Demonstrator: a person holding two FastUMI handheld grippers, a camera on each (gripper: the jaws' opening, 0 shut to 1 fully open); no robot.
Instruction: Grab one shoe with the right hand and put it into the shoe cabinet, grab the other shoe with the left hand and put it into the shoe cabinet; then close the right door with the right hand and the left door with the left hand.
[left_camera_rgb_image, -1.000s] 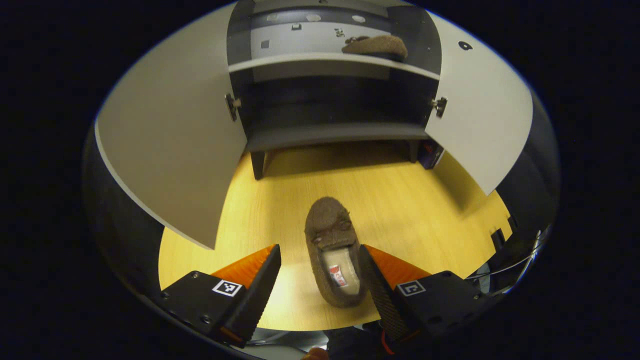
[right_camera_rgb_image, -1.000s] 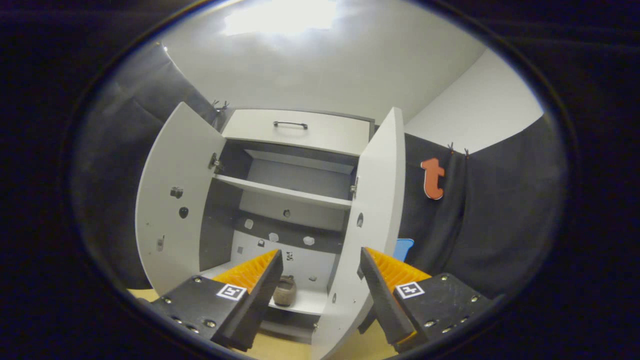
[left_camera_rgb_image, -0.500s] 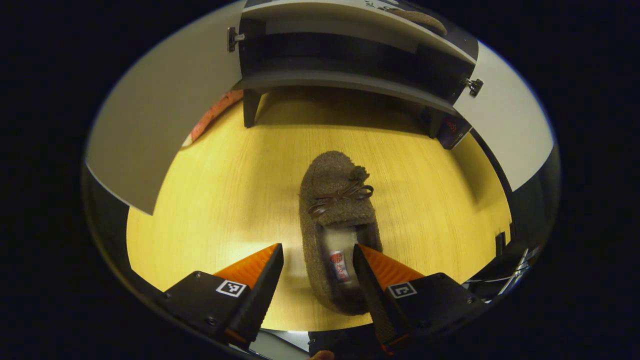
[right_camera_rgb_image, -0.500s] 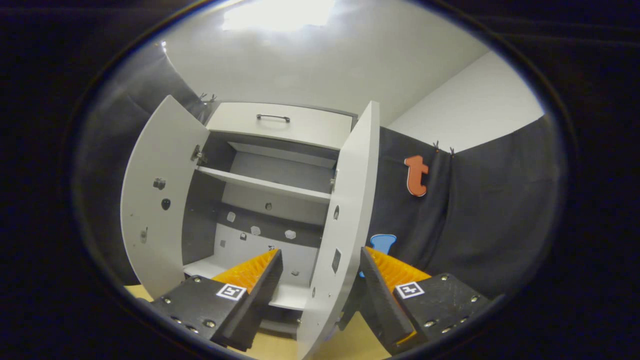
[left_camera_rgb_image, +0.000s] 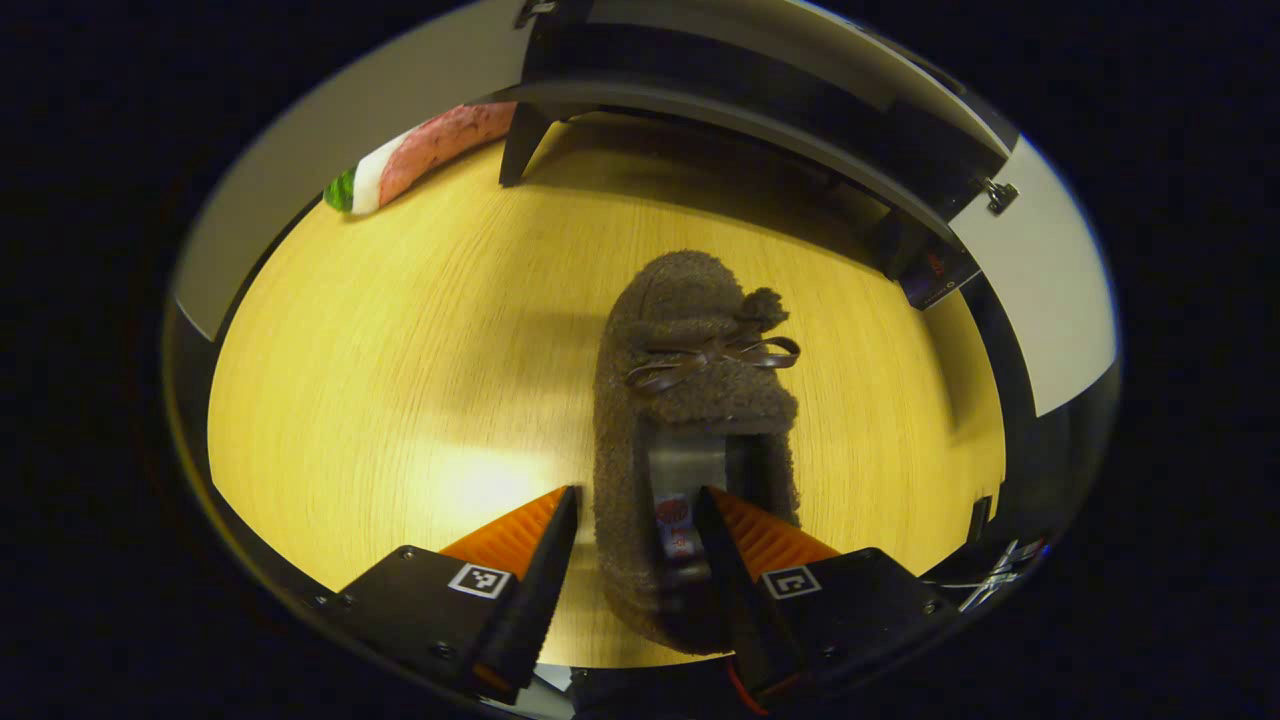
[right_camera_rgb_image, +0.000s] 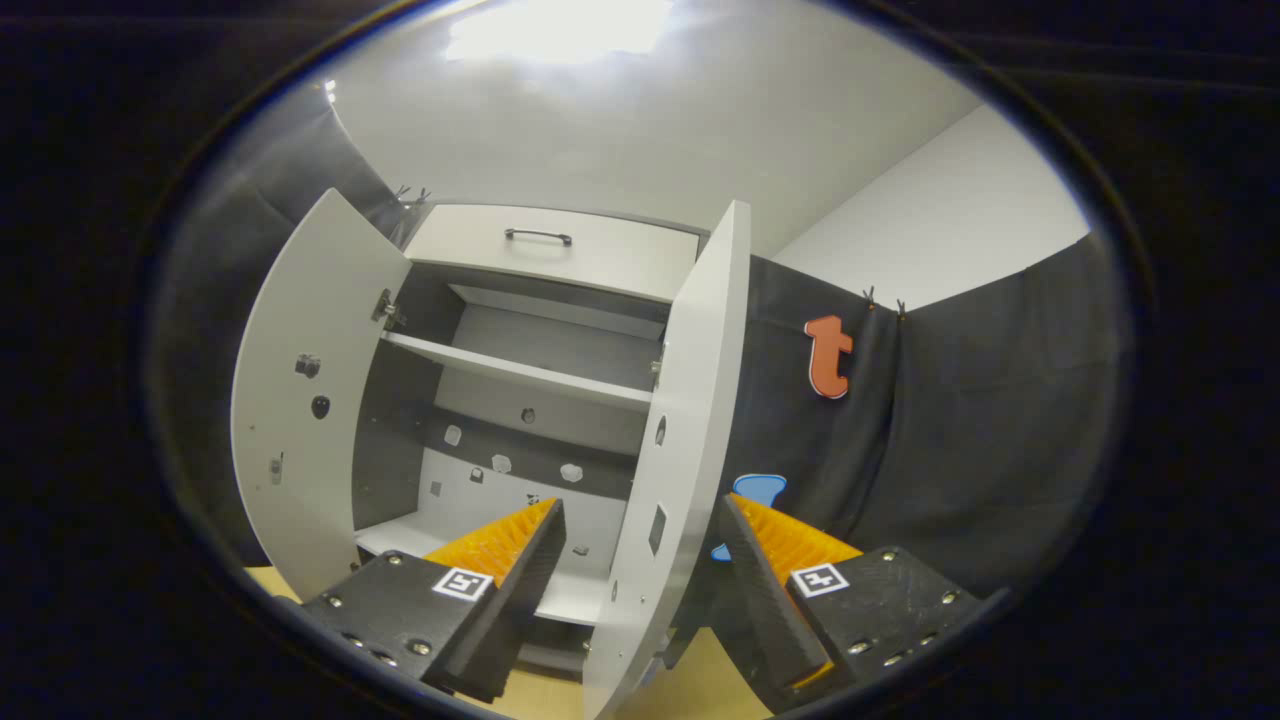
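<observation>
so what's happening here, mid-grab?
Pretty much. The left gripper is down at the brown fuzzy shoe on the wooden floor, fingers open, one outside its heel wall and one in the opening, not yet clamped. The right gripper is open and empty, facing the shoe cabinet, whose right door and left door both stand open.

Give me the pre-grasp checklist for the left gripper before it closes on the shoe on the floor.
1. Left gripper open: ok.
2. Brown shoe upright on the wooden floor: ok.
3. Fingers straddle the shoe's left wall, one outside, one in the opening: ok.
4. Fingers pressing on the shoe: cannot tell.
5. Cabinet doors open for placing, left door and right door: ok.
6. Right gripper open and holding nothing: ok.
</observation>
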